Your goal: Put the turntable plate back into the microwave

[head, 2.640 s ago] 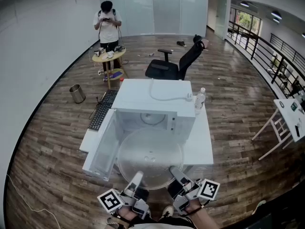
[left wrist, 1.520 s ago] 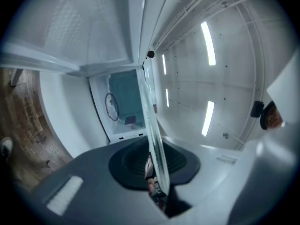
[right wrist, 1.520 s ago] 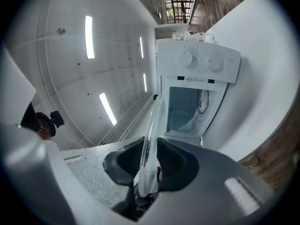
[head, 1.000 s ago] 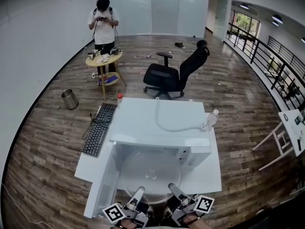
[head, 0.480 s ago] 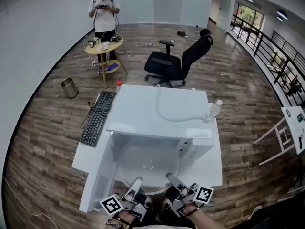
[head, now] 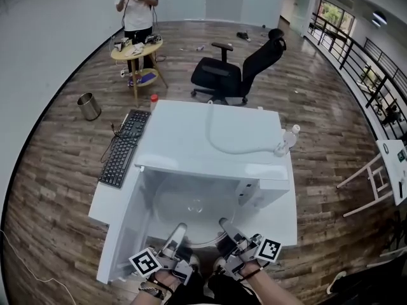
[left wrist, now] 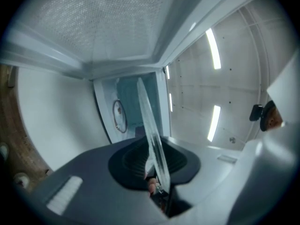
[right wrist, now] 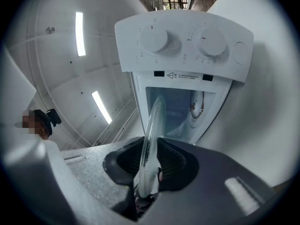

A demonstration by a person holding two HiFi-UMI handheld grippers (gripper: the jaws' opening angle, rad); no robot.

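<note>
Now the left claw (head: 179, 231) & right claw (head: 224, 225) each pinch the near rim of the glass plate (head: 194, 207), left jaws just eased slightly wider. Plate is held level, mostly inside the open microwave (head: 213, 138) on the white surface (head: 288, 224).

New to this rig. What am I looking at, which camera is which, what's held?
No robot: a person holds a two-jaw tool in each hand. The wide picture is from a head camera looking down: left tool, right tool, an open microwave on a white table, with a keyboard and bottle. The other two come from cameras on each tool, looking along its jaws. Both tools grip the rim of the glass turntable plate, seen edge-on there. The left tool's jaws have just opened slightly, rim between them.
</note>
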